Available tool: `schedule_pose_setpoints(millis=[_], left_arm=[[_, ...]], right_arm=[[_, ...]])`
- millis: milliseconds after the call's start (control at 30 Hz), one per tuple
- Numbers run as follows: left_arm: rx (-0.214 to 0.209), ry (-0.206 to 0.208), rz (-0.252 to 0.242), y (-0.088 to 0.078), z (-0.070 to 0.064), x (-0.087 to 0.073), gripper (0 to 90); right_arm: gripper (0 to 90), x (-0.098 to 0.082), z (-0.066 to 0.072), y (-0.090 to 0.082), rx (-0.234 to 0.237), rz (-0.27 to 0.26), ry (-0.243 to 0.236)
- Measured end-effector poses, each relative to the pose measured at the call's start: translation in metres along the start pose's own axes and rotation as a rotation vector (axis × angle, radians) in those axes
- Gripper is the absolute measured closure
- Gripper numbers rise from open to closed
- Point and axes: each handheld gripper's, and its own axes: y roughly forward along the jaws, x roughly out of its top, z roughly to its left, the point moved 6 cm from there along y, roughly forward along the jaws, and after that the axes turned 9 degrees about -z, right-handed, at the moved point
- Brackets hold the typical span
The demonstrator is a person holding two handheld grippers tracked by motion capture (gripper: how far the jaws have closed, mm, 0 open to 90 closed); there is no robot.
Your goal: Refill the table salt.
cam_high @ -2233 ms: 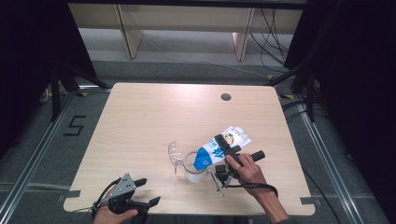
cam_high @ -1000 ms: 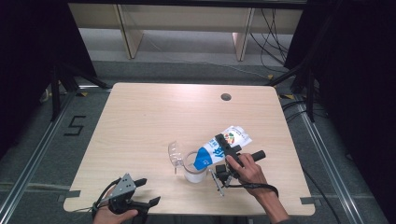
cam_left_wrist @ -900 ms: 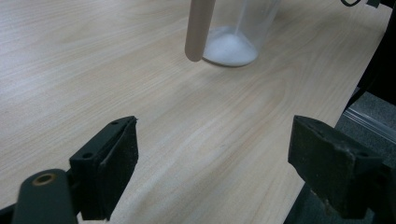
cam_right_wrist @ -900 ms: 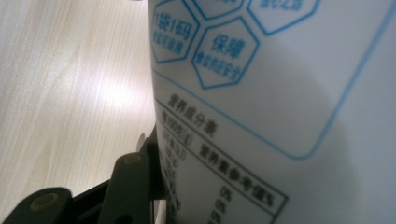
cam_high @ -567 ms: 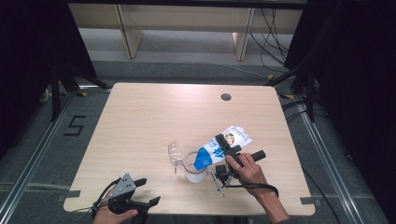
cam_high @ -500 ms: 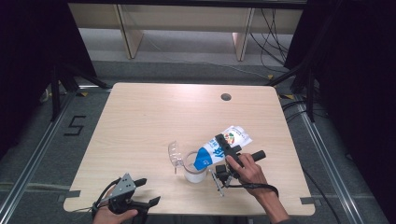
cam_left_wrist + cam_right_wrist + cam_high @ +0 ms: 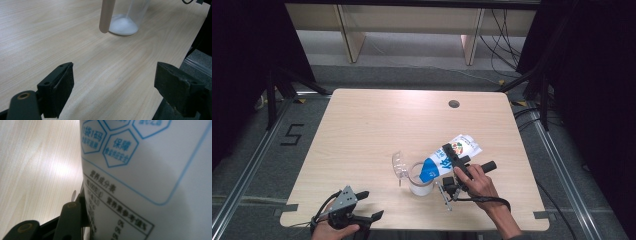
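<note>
Right hand-held gripper clamps white-and-blue pouch tilted over clear cup mid-bench; keep spout above rim, tip gently; left hand-held gripper idle, jaws apart, near front edge.

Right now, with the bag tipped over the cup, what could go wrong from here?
1. The right gripper clamps the white and blue bag at mid-body; the soft bag could slip or buckle and dump its contents beside the clear cup.
2. The cup, with white powder at its bottom, stands free; the bag's mouth might nudge or tip it.
3. The left gripper sits open near the table edge, apart from the cup, so nothing steadies it.
</note>
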Motion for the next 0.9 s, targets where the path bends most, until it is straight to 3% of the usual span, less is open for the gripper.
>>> schedule_pose_setpoints(millis=[33, 100, 633, 667, 800, 900], left_arm=[[0.0, 0.0, -0.001, 0.0001, -0.0001, 0.0, 15.6], [-0.002, -0.001, -0.001, 0.0002, -0.0001, 0.0, 15.6], [-0.005, -0.002, -0.003, 0.0002, -0.0002, 0.0, 15.7], [-0.006, 0.0, -0.002, 0.0001, -0.0002, 0.0, 15.6], [-0.006, -0.001, -0.002, 0.0002, -0.0003, 0.0, 15.6], [-0.006, -0.001, -0.002, 0.0002, -0.0003, 0.0, 15.7]], right_arm=[[55.1, 0.0009, -0.0017, 0.0012, 0.004, -0.014, -0.022], [55.1, 0.0007, -0.0007, 0.0005, -0.008, -0.011, -0.003], [56.2, 0.0007, -0.001, 0.0001, -0.01, -0.011, -0.016], [56.2, 0.0015, -0.0029, 0.0004, -0.01, -0.017, -0.042], [56.5, 0.0018, -0.0037, 0.0008, -0.011, -0.021, -0.054], [56.6, 0.0012, -0.0021, 0.0006, -0.011, -0.019, -0.031]])
